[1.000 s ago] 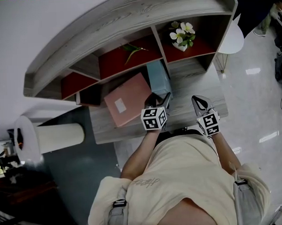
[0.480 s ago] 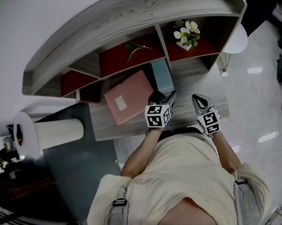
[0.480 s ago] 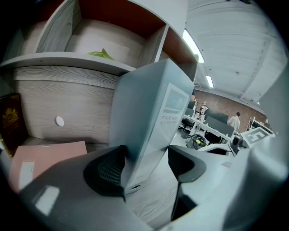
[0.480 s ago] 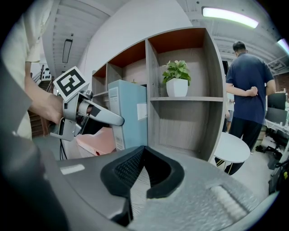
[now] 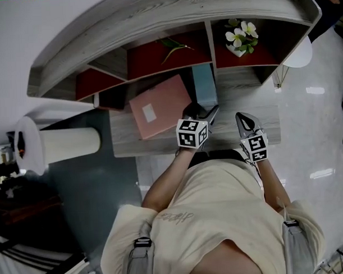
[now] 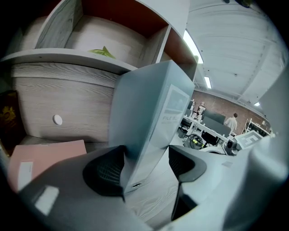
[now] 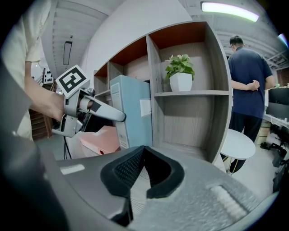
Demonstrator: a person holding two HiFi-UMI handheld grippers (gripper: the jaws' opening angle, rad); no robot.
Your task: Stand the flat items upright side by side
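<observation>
Person in a cream shirt (image 5: 219,216) is standing at a grey wood-grain desk (image 5: 264,127), seen from above and holding a two-jaw gripper in each hand. A grey wooden shelf unit (image 5: 156,19) with red-backed compartments is rising along the far side of the desk. A light blue rectangular file box (image 5: 204,86) is standing upright on the desk, its far end reaching towards the divider between the middle and right compartments. The left gripper (image 5: 203,110) is reaching around the near edge of this box. In the left gripper view the box (image 6: 149,108) is standing between the jaws of the left gripper (image 6: 145,164), which have just been opening. The left pad is lying close against the box's side, while the right pad is standing clear of it with bare desk showing in the gap, so the jaws are wide and not squeezing. A pink flat file box (image 5: 159,106) is lying flat on the desk just beside the blue one, on its left. The right gripper (image 5: 242,117) is hovering over bare desk to the right, apart from both boxes. In the right gripper view its jaws (image 7: 143,169) are pressing together with nothing between them, and the blue box (image 7: 133,110) and pink box (image 7: 101,137) are showing to the left. A small white-potted plant (image 5: 241,38) is sitting in the right compartment. A green leaf (image 5: 174,46) is lying in the middle one.
</observation>
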